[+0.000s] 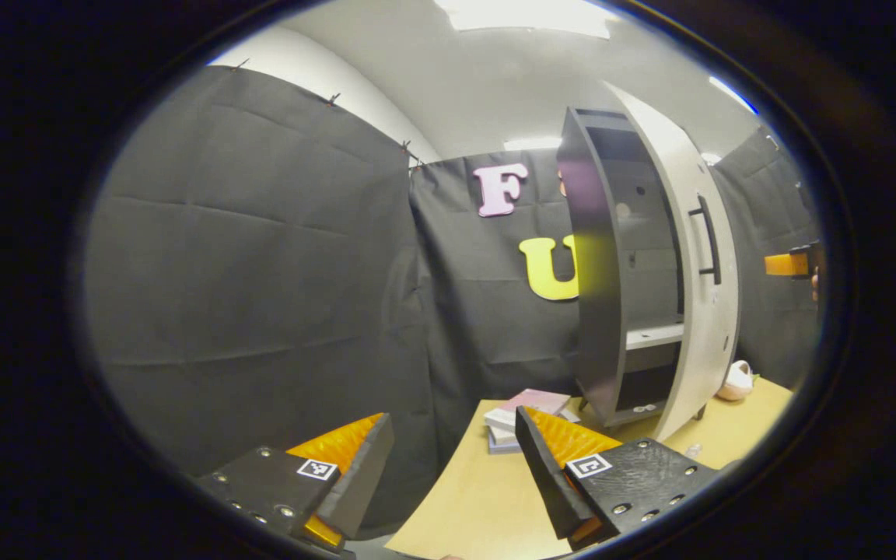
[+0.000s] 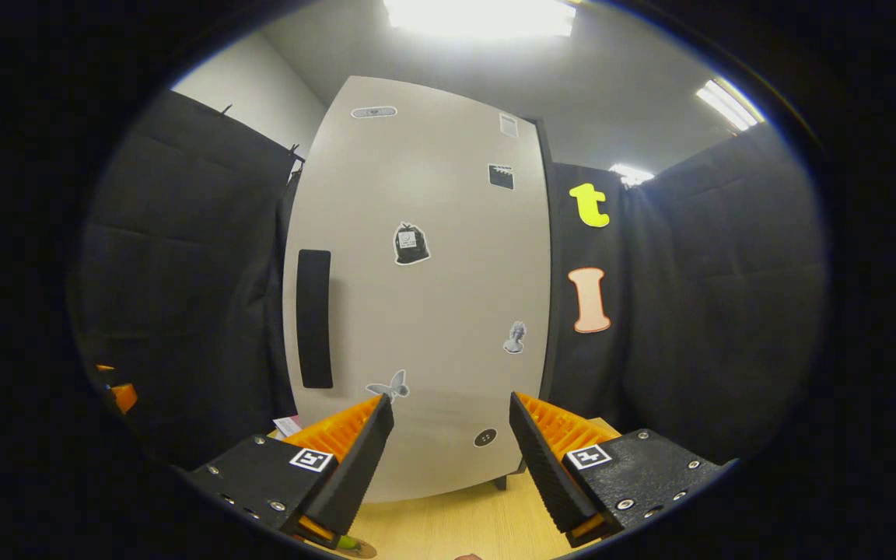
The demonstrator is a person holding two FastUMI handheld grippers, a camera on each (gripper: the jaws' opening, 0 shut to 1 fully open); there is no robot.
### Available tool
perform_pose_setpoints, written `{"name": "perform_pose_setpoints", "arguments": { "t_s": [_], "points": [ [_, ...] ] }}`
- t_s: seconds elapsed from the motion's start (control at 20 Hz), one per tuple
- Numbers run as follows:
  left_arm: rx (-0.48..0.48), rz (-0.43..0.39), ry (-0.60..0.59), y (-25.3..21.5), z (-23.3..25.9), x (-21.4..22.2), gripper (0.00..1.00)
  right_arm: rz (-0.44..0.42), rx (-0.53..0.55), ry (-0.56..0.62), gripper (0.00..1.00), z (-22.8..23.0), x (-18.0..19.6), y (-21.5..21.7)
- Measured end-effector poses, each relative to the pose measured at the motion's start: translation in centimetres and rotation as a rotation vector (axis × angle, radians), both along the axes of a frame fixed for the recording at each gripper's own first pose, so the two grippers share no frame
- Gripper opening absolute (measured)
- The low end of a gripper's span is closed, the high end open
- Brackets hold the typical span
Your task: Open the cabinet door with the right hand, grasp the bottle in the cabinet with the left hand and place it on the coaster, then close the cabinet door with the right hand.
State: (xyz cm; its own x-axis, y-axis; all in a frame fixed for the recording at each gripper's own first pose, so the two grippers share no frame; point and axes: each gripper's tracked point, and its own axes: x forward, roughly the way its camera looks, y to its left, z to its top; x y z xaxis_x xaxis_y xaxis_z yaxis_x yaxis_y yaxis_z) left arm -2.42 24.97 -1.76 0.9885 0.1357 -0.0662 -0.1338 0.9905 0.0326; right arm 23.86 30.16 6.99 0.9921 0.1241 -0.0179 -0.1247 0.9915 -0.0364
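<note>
Tall cabinet (image 1: 596,311) of dark matte board with a pale, smooth, slab-like door (image 1: 701,295), standing on a light wood-grain bench (image 1: 487,498). Door swung partly open in the left gripper view, with a slim black bar handle (image 1: 708,237) on its outer face and dark shelves with one pale shelf visible behind it. Bottle not discernible on the shelves shown (interior shadowed), coaster not made out either. Left hand-held gripper (image 1: 456,459) released, ridged pads facing each other across an empty gap, held low and well short of the cabinet, which sits ahead and to its right. Small stack of flat books (image 1: 526,416), pink cover on top, lying on the bench between this gripper and the cabinet base. A rounded pale object (image 1: 737,381) resting on the bench beyond the door.

In the right gripper view, door face (image 2: 432,311) directly ahead and near, flat and matte, dotted with small stickers, handle (image 2: 314,319) seen as a black vertical bar toward the left edge. Right hand-held gripper (image 2: 448,459) likewise released, nothing between its ribbed pads, apart from the door.
</note>
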Motion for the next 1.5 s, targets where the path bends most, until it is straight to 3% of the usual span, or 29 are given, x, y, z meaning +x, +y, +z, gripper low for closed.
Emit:
{"name": "perform_pose_setpoints", "arguments": {
  "t_s": [0.1, 0.6, 0.75, 0.95, 1.1, 1.2, 1.25, 1.35, 1.5],
  "points": [
    [-0.005, -0.028, -0.012, -1.6, 0.5, 0.4, 0.90, 0.004, 0.006, -0.022, 0.93, 0.4, -0.7, -0.7],
    [0.000, -0.158, -0.066, -13.9, 4.3, 1.3, 0.94, -0.011, 0.037, -0.044, 0.93, 0.2, -3.4, -8.3],
    [-0.007, -0.195, -0.066, -17.6, 4.8, 1.6, 0.87, -0.028, 0.041, -0.046, 0.93, 0.3, -3.6, -11.1],
    [-0.010, -0.221, -0.071, -21.7, 5.4, 1.9, 0.94, -0.057, 0.049, -0.051, 0.93, 0.2, -3.6, -15.0],
    [-0.009, -0.228, -0.073, -24.2, 6.0, 2.2, 0.91, -0.070, 0.053, -0.045, 0.93, -0.2, -3.8, -17.5],
    [-0.012, -0.233, -0.073, -25.8, 6.1, 2.2, 0.94, -0.079, 0.060, -0.043, 0.93, -0.4, -3.8, -18.9],
    [-0.014, -0.236, -0.073, -26.4, 6.2, 2.1, 0.87, -0.081, 0.069, -0.043, 0.93, -0.6, -3.9, -19.5],
    [-0.017, -0.239, -0.074, -27.3, 6.3, 1.9, 0.94, -0.086, 0.082, -0.042, 0.93, -0.9, -4.0, -20.5],
    [-0.020, -0.238, -0.067, -28.1, 6.1, 1.5, 0.90, -0.087, 0.094, -0.036, 0.93, -1.3, -4.1, -21.4]
  ]
}}
